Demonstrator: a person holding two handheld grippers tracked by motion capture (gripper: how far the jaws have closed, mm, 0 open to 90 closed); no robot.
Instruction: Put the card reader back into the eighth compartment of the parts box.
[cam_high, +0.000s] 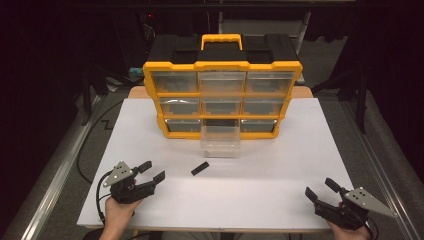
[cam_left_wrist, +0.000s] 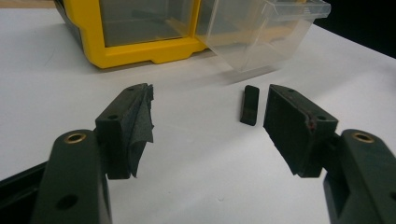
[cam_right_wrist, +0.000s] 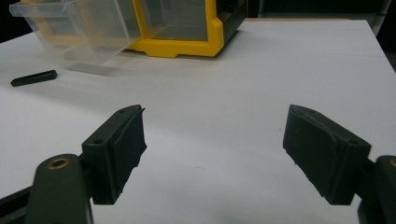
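Note:
A small black bar (cam_high: 200, 168) lies flat on the white table, in front of a clear drawer (cam_high: 220, 141) pulled out of the bottom middle slot of a yellow and black organiser (cam_high: 222, 95). My left gripper (cam_high: 152, 171) rests open at the front left, its jaws pointing toward the bar, a short way from it. In the left gripper view the bar (cam_left_wrist: 250, 105) lies just beyond the right jaw, with the drawer (cam_left_wrist: 261, 32) behind. My right gripper (cam_high: 321, 190) is open at the front right, holding nothing. Its view shows the bar (cam_right_wrist: 33, 78) far left.
The organiser stands upright at the back of the white tabletop (cam_high: 280, 170), with several clear drawers shut. A black cable (cam_high: 87, 150) runs off the table's left side. Dark floor and stands surround the table.

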